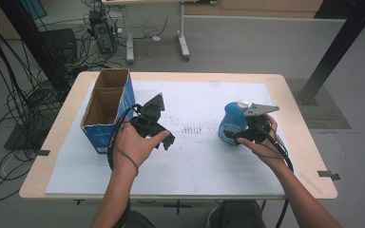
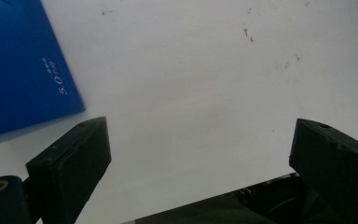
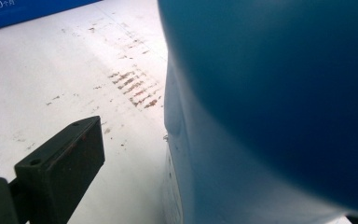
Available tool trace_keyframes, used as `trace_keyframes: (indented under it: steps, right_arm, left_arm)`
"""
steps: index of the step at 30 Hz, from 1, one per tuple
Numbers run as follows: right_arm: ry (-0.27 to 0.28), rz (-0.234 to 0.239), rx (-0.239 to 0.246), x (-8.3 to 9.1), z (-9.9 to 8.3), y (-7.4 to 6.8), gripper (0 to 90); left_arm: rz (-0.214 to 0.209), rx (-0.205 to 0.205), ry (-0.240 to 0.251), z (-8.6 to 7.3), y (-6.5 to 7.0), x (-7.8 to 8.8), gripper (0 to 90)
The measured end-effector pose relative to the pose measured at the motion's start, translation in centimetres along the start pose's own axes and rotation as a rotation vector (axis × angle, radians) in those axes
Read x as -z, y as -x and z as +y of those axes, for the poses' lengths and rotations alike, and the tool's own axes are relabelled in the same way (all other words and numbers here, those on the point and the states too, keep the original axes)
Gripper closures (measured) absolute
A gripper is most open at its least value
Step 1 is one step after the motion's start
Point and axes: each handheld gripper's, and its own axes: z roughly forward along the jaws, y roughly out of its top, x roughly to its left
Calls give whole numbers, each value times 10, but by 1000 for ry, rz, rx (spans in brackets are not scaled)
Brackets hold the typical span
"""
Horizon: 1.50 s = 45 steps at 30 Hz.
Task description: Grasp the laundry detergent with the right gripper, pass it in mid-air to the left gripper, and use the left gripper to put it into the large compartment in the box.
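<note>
The right gripper stands wide around the blue bottle — not clamped; the left gripper gapes wide, empty, over the desk.

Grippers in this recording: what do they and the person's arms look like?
Both the left gripper and right gripper are black with blocky, flat-faced jaws. Each carries a grey three-cornered plate on top and trails a black cable. The forearms are bare, with no sleeves; a thin dark band circles the left wrist.
</note>
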Motion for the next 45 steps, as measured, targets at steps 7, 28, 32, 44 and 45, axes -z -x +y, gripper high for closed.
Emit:
trace_keyframes:
  steps: [7,28,32,44,45]
  right_arm:
    - [3,0,-2,0,0,0,23]
    - [-4,1,-7,-1,0,0,28]
    - [-5,1,-7,-1,0,1,28]
    - [-6,-1,-9,-2,-1,0,31]
    - [-7,-1,-8,-2,-1,0,34]
  left_arm:
    - [1,-1,-1,0,1,1,58]
    - [-2,-4,2,1,1,3,58]
    - [0,-7,1,1,1,3,58]
    - [2,0,2,1,1,3,58]
    - [3,-1,4,1,1,3,58]
